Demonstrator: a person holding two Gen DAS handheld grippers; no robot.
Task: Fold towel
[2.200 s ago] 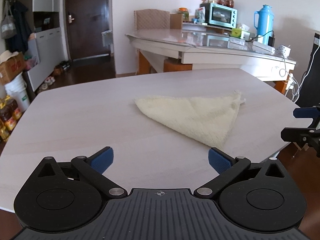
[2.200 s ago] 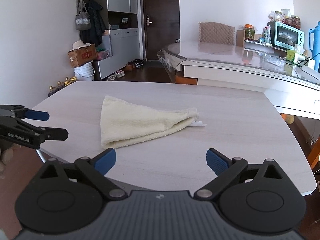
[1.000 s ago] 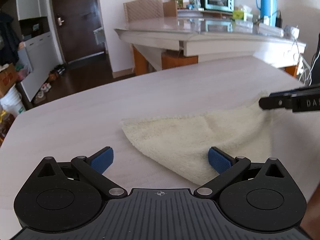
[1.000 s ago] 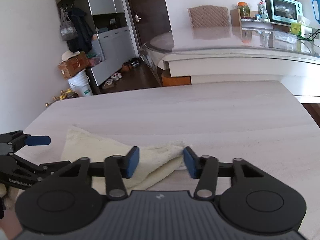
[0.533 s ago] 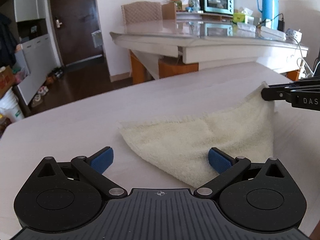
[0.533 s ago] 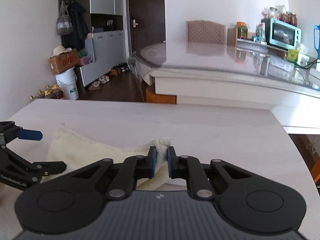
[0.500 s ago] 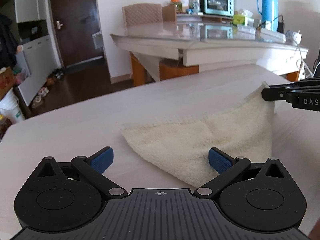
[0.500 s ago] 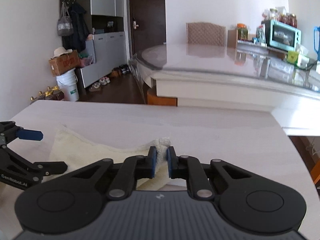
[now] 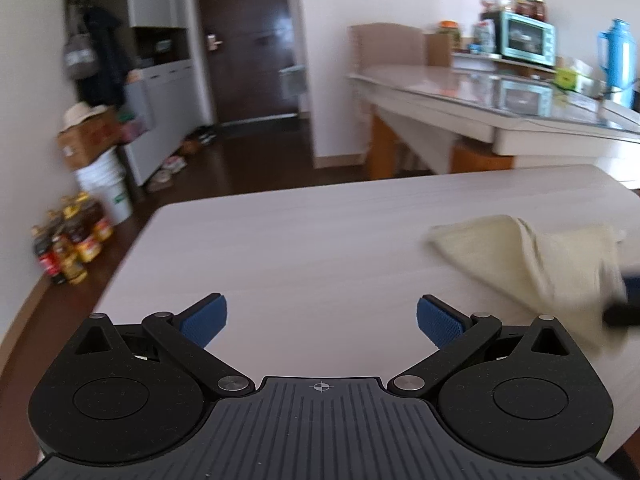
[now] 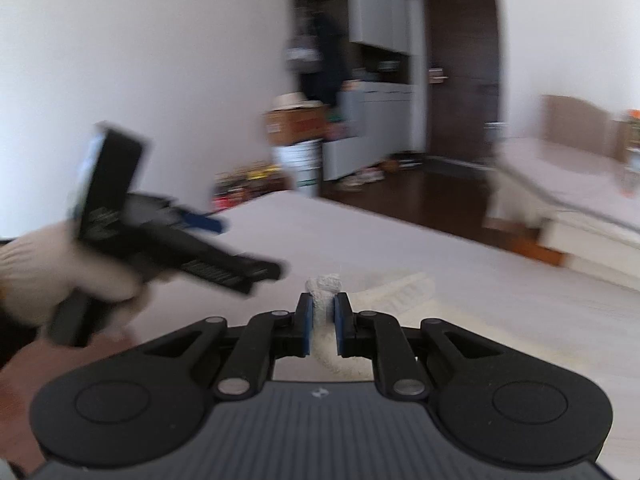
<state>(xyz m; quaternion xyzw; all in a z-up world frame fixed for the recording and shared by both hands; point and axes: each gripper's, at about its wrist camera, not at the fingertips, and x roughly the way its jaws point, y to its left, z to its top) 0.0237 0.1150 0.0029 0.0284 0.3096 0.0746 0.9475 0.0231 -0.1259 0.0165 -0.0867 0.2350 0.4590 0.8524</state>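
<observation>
Pale wood-grain counter [image 9: 320, 240] in a lived-in room w/ dark door [image 9: 248, 40] at back. Cream towel [image 9: 528, 256] lying toward counter's right side, one corner bunched & pinched in closed jaws of right gripper [image 10: 322, 320]. Left gripper [image 9: 320, 320] over bare counter, jaws wide open, nothing betw. them; gloved hand [image 10: 52, 276] holding it.

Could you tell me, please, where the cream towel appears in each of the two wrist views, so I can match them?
Left wrist: the towel lies at the right edge, on the pale table, beyond the open left gripper.
Right wrist: the towel sits at lower centre, a bunched corner pinched in the right gripper.
Shared landmark: the dark door.
</observation>
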